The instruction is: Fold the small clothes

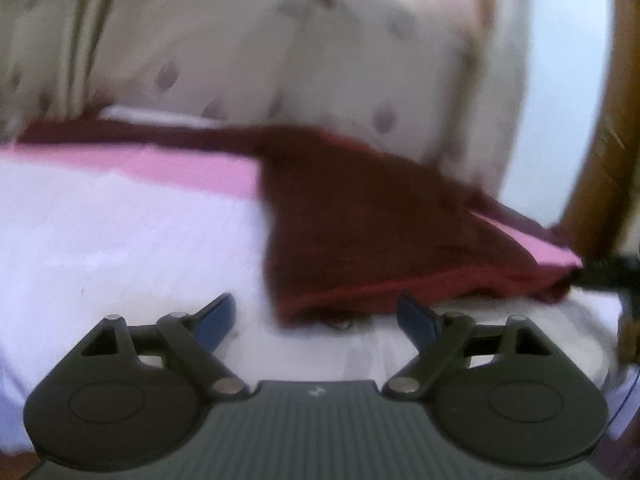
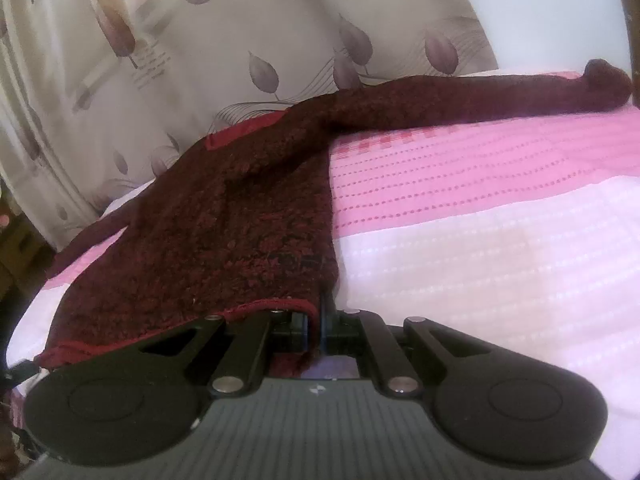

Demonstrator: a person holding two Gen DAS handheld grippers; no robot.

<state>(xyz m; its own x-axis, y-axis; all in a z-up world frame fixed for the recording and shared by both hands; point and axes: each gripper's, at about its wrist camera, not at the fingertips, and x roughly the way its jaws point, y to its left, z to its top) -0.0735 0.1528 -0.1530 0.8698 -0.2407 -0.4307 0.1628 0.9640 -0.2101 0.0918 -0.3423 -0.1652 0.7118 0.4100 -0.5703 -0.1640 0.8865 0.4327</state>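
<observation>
A dark red knitted sweater (image 2: pixel 240 216) lies spread on a pink and white bedspread (image 2: pixel 480 220), one sleeve (image 2: pixel 480 96) stretched out to the far right. My right gripper (image 2: pixel 316 312) is shut on the sweater's near hem corner, the red edge pinched between its blue pads. In the blurred left wrist view the same sweater (image 1: pixel 360 232) lies ahead and to the right. My left gripper (image 1: pixel 316 316) stands open just short of its hem, with nothing between its fingers (image 1: pixel 218 318).
A beige curtain with leaf prints (image 2: pixel 240 40) hangs behind the bed. A wooden post (image 1: pixel 600 160) stands at the right of the left wrist view, with a dark object (image 1: pixel 612 272) at the bed's edge beside it.
</observation>
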